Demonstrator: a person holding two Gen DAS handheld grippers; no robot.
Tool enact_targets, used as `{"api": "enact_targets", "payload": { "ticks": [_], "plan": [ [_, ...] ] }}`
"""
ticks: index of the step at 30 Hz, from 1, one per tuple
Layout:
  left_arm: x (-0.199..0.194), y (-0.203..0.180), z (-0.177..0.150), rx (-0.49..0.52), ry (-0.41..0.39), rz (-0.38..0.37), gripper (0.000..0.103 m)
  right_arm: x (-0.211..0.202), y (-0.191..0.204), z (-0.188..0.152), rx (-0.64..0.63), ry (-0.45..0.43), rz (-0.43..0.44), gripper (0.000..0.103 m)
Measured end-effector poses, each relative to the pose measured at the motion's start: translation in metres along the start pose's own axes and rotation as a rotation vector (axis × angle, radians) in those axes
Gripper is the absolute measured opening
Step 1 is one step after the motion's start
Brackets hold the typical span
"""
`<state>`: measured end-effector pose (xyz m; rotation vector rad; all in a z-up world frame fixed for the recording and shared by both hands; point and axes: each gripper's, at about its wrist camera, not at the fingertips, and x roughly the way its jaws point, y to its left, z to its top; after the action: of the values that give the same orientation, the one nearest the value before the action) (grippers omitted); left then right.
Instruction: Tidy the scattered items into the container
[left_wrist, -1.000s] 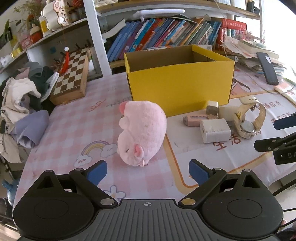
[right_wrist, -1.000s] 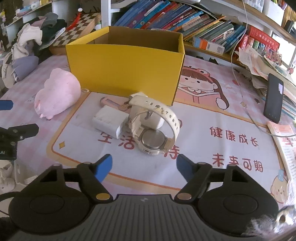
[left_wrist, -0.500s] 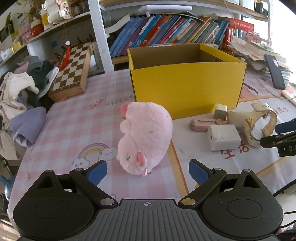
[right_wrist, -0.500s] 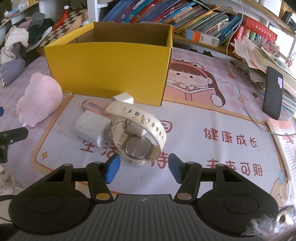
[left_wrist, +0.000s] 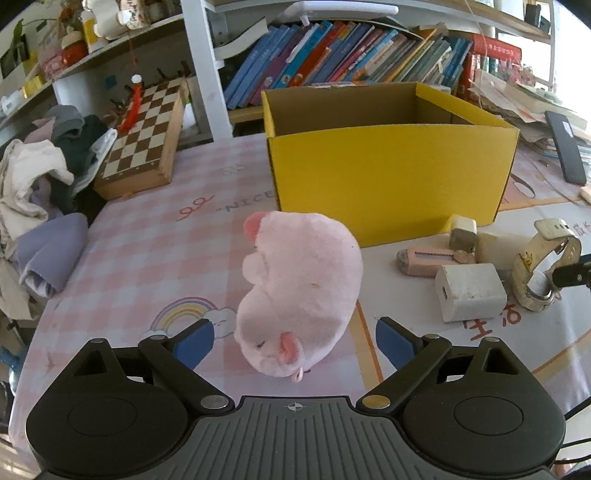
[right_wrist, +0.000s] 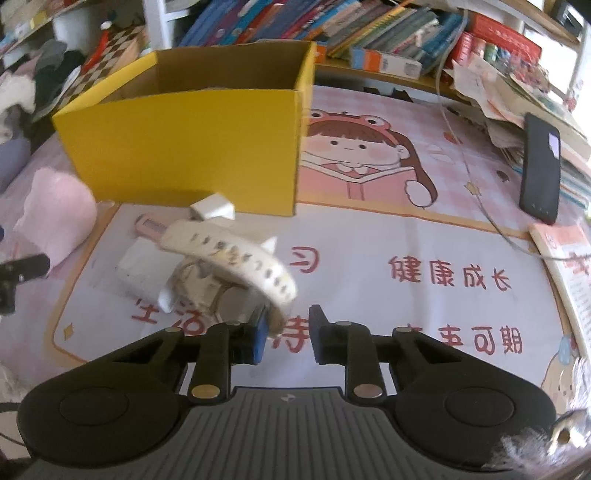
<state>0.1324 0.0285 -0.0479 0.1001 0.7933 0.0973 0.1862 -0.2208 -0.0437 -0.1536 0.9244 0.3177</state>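
Observation:
A pink plush pig (left_wrist: 301, 291) lies on the mat in front of the open yellow box (left_wrist: 388, 177). My left gripper (left_wrist: 293, 341) is open, its fingers on either side of the plush's near end. A white wristwatch (right_wrist: 236, 273) lies by a white charger block (right_wrist: 144, 269), a pink comb (right_wrist: 151, 225) and a small white plug (right_wrist: 212, 208). My right gripper (right_wrist: 286, 332) is half closed; the watch strap sits against its left fingertip (right_wrist: 260, 330), and the right pad stands apart. The box also shows in the right wrist view (right_wrist: 192, 147).
A chessboard (left_wrist: 144, 140) and a heap of clothes (left_wrist: 40, 184) lie at the left. Bookshelves run behind the box. A black phone (right_wrist: 539, 168), a cable and papers lie at the right. My right gripper's tip (left_wrist: 570, 273) shows beside the watch (left_wrist: 539, 269).
My left gripper moved in until its fingers flank the plush. My right gripper moved forward to the watch and narrowed its jaws around the strap's near end.

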Motion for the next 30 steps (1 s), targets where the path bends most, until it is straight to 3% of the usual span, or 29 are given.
{"api": "enact_targets", "payload": {
  "ticks": [5,9,12,21,30],
  "plan": [
    [0.010,0.002,0.003,-0.005,0.006,0.009,0.089,0.002,0.000,0.001,-0.022,0.005,0.020,0.013],
    [0.025,0.000,0.005,-0.011,0.057,0.008,0.068,0.005,-0.002,0.003,-0.025,0.003,0.039,0.010],
    [0.026,0.000,0.004,-0.013,0.059,0.013,0.062,0.006,-0.004,0.004,-0.019,0.002,0.055,0.009],
    [0.011,0.012,0.000,-0.090,0.045,-0.027,0.055,-0.006,-0.016,0.004,0.026,-0.027,0.096,0.007],
    [-0.018,0.019,0.002,-0.109,-0.022,-0.032,0.055,-0.026,-0.021,0.003,0.074,-0.080,0.099,0.006]
  ]
}}
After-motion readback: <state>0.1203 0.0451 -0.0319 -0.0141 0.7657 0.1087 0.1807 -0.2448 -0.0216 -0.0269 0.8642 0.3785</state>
